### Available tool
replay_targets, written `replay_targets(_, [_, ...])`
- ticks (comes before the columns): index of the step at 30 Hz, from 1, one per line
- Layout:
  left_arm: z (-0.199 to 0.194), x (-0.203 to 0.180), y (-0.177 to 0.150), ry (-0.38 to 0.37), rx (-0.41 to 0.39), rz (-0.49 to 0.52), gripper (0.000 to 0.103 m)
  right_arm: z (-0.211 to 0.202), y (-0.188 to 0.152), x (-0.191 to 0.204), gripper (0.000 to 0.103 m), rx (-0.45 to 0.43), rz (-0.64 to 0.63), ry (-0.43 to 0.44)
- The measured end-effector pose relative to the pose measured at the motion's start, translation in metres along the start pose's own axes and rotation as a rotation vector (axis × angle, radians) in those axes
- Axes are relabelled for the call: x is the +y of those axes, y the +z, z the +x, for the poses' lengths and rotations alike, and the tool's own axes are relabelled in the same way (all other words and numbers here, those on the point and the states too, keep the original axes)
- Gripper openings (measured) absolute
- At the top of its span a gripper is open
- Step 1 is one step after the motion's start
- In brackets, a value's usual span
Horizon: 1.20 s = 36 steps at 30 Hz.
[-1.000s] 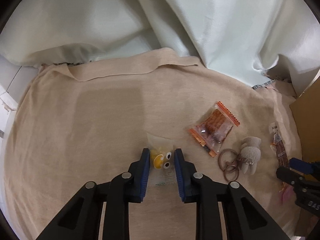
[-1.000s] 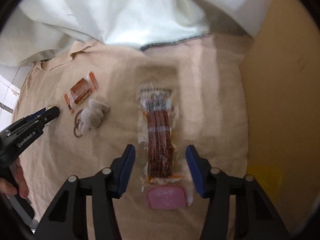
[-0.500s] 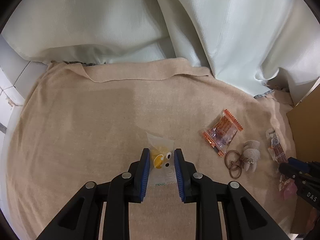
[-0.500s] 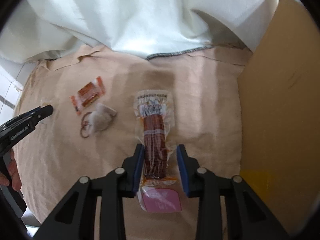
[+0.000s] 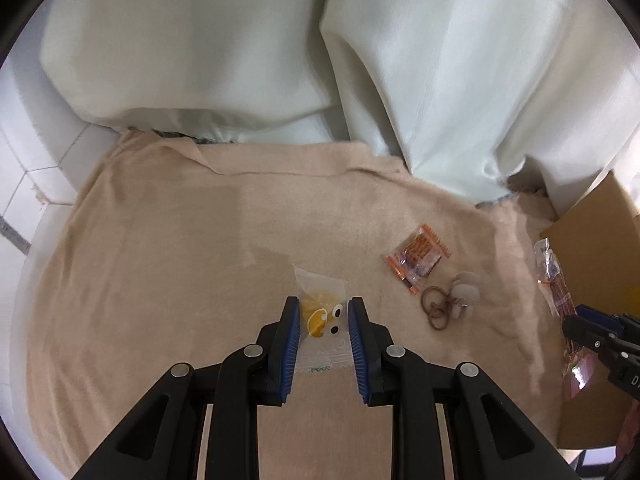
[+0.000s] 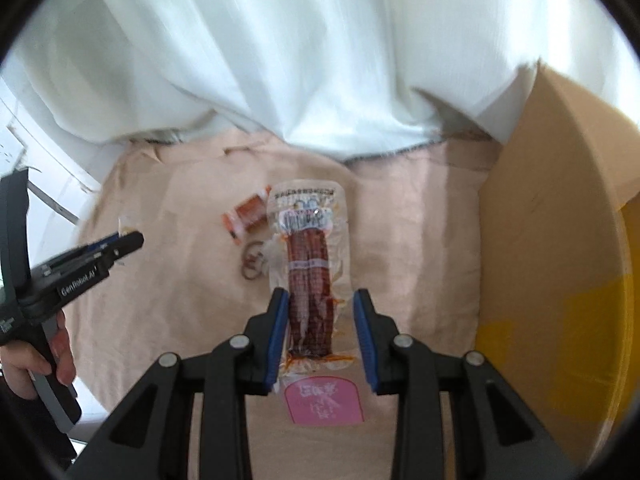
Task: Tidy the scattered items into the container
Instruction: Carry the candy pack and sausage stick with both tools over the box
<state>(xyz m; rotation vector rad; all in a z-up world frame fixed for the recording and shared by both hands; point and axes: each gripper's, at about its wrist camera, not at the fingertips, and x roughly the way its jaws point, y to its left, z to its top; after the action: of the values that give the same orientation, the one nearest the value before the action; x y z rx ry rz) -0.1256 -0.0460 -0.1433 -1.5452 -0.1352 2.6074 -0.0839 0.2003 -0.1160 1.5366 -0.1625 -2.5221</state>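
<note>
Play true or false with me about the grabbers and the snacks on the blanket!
1. The left gripper is closed on a clear packet with a yellow candy. True.
2. The right gripper holds a blue toy car. False: it is closed on a long packet of red sausage sticks.
3. A cardboard box stands to the right of the sausage packet. True.
4. The orange snack packet is already in the box. False: it lies on the beige blanket.
5. The fluffy keychain hangs from the white curtain. False: it lies on the blanket beside the orange packet.
</note>
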Motion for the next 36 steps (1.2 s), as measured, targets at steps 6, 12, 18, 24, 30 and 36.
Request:
replay_targets(6, [-0.047, -0.008, 0.008, 0.001, -0.034, 0.014, 0.025, -0.046, 0.01, 0.01, 0.037, -0.08, -0.016, 0.036])
replay_targets(12, [-0.087, -0.031, 0.022, -0.021, -0.093, 0.037, 0.025, -0.081, 0.02, 0.003, 0.037, -0.155, -0.013, 0.048])
replay_targets(18, [-0.113, -0.062, 0.033, -0.053, -0.14, 0.078, 0.025, -0.107, 0.018, -0.009, 0.037, -0.201, -0.016, 0.033])
replay_targets(24, [-0.125, -0.096, 0.04, -0.093, -0.153, 0.122, 0.025, -0.128, 0.011, -0.032, 0.037, -0.238, 0.02, 0.01])
replay_targets(30, [-0.132, -0.144, 0.049, -0.145, -0.169, 0.199, 0.025, -0.155, 0.002, -0.063, 0.037, -0.278, 0.073, -0.035])
replay_targets(36, [-0.138, -0.207, 0.056, -0.217, -0.185, 0.297, 0.025, -0.185, -0.011, -0.102, 0.037, -0.31, 0.128, -0.101])
